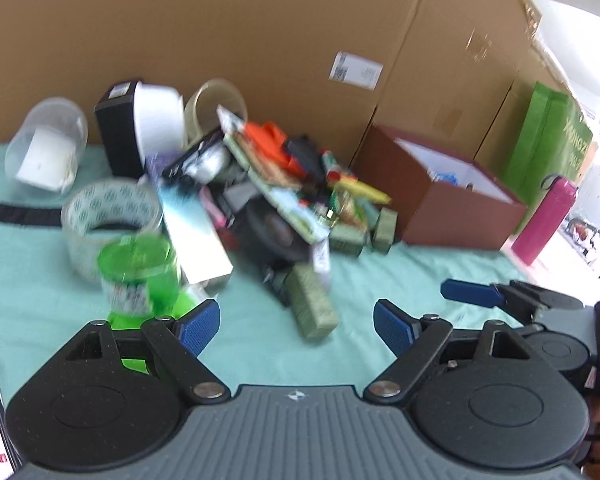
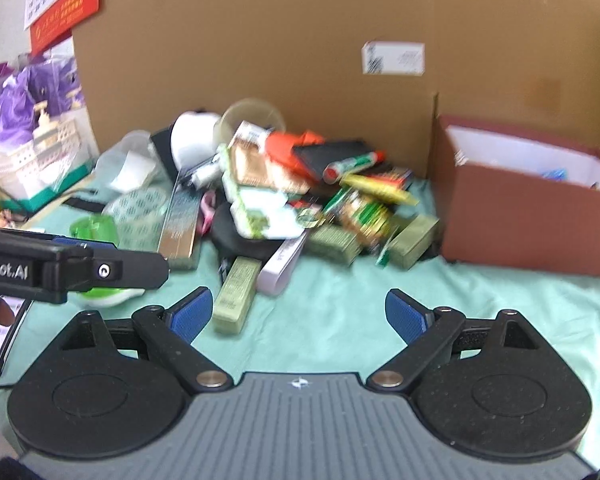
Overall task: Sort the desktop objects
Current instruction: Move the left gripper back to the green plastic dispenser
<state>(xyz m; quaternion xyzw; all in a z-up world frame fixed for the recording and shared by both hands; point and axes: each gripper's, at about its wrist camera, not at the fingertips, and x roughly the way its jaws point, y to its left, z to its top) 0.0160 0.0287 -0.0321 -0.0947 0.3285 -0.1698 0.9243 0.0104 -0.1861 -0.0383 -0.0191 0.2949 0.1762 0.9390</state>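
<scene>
Desktop objects [image 2: 300,196] heaped and blurred, labels unreadable, left gripper [image 1: 296,326] spread empty, right gripper [image 2: 299,314] spread empty

- Table was covered by a matt mint-green cloth [image 1: 400,280].
- Backdrop was formed of plain brown cardboard [image 2: 260,40], matt.
- Storage box [image 2: 528,220] was seen with a matt maroon outside and a white paper-like lining.
- Tape roll [image 1: 110,220] appeared as glossy clear plastic.
- Gripper pads [image 2: 192,316] were finished in textured blue.
</scene>
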